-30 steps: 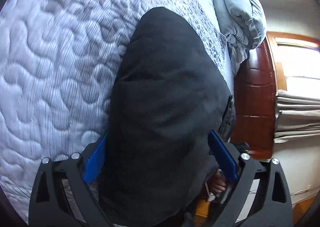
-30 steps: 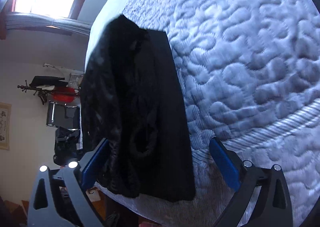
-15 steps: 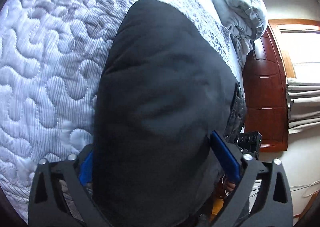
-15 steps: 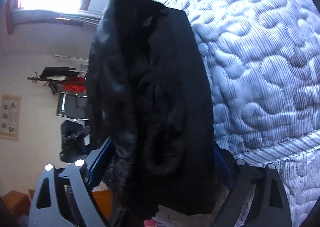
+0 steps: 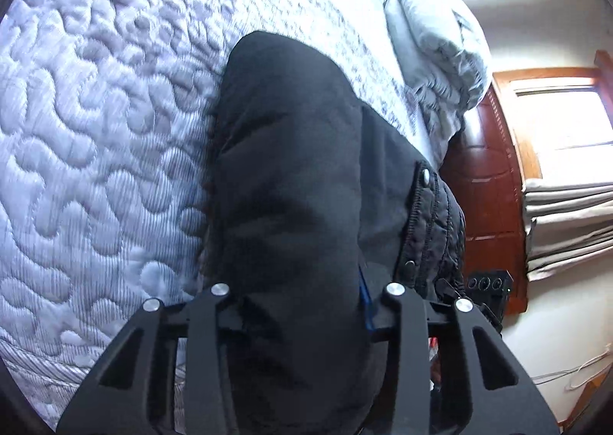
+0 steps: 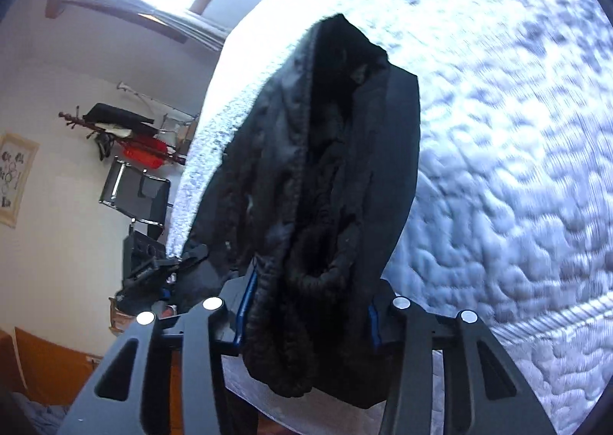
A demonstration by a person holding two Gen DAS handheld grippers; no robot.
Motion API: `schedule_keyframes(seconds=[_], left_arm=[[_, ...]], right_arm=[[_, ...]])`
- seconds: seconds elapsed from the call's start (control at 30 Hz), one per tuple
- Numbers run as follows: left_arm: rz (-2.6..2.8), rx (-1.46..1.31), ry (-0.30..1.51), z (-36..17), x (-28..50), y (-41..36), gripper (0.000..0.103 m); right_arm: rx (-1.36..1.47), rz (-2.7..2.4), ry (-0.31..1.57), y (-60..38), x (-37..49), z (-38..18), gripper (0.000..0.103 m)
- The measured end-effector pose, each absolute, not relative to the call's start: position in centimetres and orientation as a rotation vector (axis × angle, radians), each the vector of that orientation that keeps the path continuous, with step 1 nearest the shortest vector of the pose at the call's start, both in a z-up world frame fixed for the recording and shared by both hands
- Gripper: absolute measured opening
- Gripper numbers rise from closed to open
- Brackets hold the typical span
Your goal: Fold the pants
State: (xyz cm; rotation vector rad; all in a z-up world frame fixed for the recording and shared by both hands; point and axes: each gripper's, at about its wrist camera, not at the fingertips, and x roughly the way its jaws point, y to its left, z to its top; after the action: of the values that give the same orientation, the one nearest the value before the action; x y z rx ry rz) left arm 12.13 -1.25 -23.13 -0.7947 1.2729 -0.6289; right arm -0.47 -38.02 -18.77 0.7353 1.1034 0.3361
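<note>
The black pants (image 5: 287,151) lie along the edge of the quilted bed (image 5: 95,128), waist end toward me, with a snap button (image 5: 425,176) and quilted lining showing. My left gripper (image 5: 295,293) is closing its jaws and dark fabric fills the gap. One blue pad (image 5: 364,301) presses the cloth; the other is hidden under it. In the right wrist view the pants (image 6: 345,151) hang bunched, fleecy lining out, off the bed's side. My right gripper (image 6: 310,304) is closing too, both blue pads (image 6: 245,304) squeezing the bunched waistband.
A rumpled grey pillow (image 5: 440,36) lies at the bed's far end beside dark wooden furniture (image 5: 486,186) and a window with folded blinds (image 5: 567,224). Off the bed's side stand a coat rack with a red item (image 6: 141,151) and a chair (image 6: 134,190).
Both grippers went from wide open around the pants to pinched on the fabric. The right gripper moved and rolled, with the cloth now bunched between its pads. The left one rose a little.
</note>
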Motion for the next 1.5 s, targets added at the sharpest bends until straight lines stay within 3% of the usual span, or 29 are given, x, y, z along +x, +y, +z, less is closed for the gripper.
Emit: schedule_keyframes(seconds=[0.3, 0.47, 0.53, 0.6, 0.77, 0.83, 0.9, 0.97, 1.03, 1.1, 1.17, 1.4, 1.5], left_arm=[[-0.608, -0.81, 1.124, -19.6, 14.0, 2.5, 0.037], [-0.557, -0.789, 1.09, -19.8, 15.5, 4.0, 0.037], [-0.504, -0.79, 1.135, -21.9, 15.9, 4.6, 0.037], [-0.505, -0.836, 1.153, -23.5, 15.7, 5.3, 0.042], [-0.523, -0.876, 1.124, -23.9, 15.0, 6.4, 0.048], [-0.506, -0.857, 1.106, -23.1, 14.7, 6.9, 0.05], [-0.483, -0.799, 1.096, -22.1, 14.2, 6.9, 0.051], [-0.46, -0.728, 1.077, -20.6, 13.6, 6.6, 0.058], [-0.448, -0.69, 1.058, -19.8, 12.8, 6.8, 0.062], [-0.437, -0.643, 1.035, -18.6, 12.1, 6.6, 0.067], [-0.436, -0.61, 1.018, -17.6, 11.6, 6.5, 0.072], [-0.457, -0.591, 0.961, -15.0, 10.2, 6.9, 0.078], [-0.448, -0.577, 0.976, -15.2, 10.3, 6.6, 0.08]], right_arm=[[0.677, 0.422, 1.058, -34.4, 4.7, -16.0, 0.044], [0.697, 0.445, 1.093, -35.5, 8.2, -18.2, 0.044], [0.71, 0.405, 1.174, -35.1, 9.4, -20.9, 0.049], [0.676, 0.344, 1.235, -35.1, 9.8, -23.0, 0.063], [0.767, 0.341, 1.192, -37.0, 8.7, -23.4, 0.079], [0.792, 0.318, 1.164, -38.2, 8.6, -22.9, 0.079], [0.781, 0.295, 1.135, -39.0, 8.8, -22.2, 0.087], [0.758, 0.279, 1.123, -39.2, 9.6, -21.5, 0.088], [0.734, 0.296, 1.121, -38.8, 10.1, -21.1, 0.08], [0.68, 0.295, 1.17, -37.7, 10.8, -21.1, 0.051], [0.615, 0.267, 1.188, -36.9, 10.9, -21.2, 0.044], [0.477, 0.348, 1.206, -32.4, 11.2, -19.9, 0.032], [0.469, 0.283, 1.232, -32.9, 11.4, -21.4, 0.032]])
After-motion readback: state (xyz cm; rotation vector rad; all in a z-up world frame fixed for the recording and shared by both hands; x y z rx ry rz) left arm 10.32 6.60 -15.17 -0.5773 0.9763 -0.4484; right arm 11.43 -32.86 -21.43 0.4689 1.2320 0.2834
